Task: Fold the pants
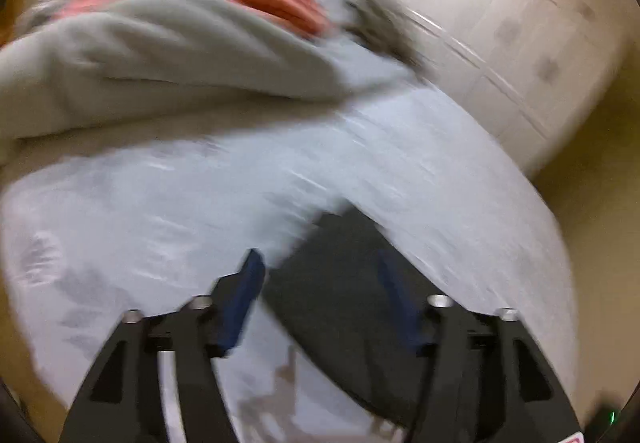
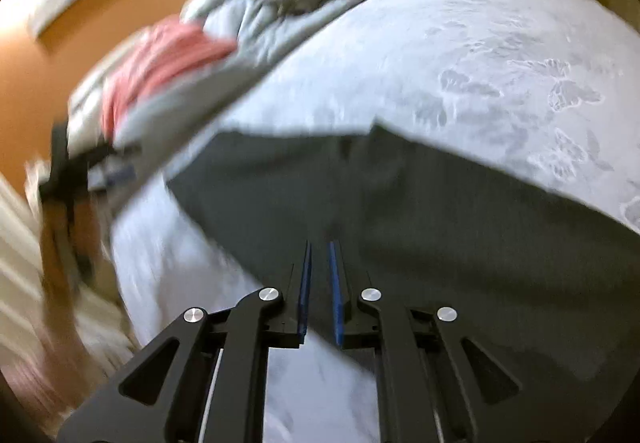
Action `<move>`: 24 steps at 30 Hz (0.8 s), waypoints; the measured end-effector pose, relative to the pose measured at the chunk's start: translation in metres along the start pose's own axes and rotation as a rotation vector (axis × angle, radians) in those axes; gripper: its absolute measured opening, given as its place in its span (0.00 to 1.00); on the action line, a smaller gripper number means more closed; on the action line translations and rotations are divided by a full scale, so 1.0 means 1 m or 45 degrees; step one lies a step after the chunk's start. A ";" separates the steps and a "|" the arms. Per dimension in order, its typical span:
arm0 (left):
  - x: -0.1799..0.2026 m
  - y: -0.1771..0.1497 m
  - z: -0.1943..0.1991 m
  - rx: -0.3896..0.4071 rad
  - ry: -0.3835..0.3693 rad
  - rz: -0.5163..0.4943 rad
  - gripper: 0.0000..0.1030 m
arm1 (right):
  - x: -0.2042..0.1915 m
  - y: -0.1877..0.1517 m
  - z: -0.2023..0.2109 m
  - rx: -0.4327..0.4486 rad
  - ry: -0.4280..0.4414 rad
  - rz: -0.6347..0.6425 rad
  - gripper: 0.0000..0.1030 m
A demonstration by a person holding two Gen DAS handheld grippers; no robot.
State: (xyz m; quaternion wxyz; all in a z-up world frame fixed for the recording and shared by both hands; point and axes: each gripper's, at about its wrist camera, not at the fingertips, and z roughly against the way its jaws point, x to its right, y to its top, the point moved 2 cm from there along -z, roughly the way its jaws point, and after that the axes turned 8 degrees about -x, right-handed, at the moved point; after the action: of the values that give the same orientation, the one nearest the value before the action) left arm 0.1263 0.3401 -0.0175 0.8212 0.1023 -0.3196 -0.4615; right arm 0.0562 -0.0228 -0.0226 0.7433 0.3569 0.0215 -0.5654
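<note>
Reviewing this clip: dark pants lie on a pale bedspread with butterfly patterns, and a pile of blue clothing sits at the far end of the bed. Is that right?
Not quite. The pile of clothing at the far end is pink and grey, not blue, as both wrist views show. The rest holds: dark pants lie on the pale bedspread, whose butterfly patterns show in the right wrist view.

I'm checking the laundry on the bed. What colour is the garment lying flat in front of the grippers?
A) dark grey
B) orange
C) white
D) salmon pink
A: the pants spread on the pale bedspread are dark grey; the pink fabric lies further back.
</note>
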 end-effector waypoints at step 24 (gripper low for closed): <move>0.041 -0.026 -0.050 -0.174 0.264 -0.183 0.80 | 0.082 0.066 -0.003 0.031 -0.293 -0.245 0.06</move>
State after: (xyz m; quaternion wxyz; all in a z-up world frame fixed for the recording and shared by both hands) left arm 0.1544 0.2856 -0.0509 0.8197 0.1159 -0.1929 -0.5267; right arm 0.1437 -0.0812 -0.0271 0.6788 0.2950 -0.0364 -0.6715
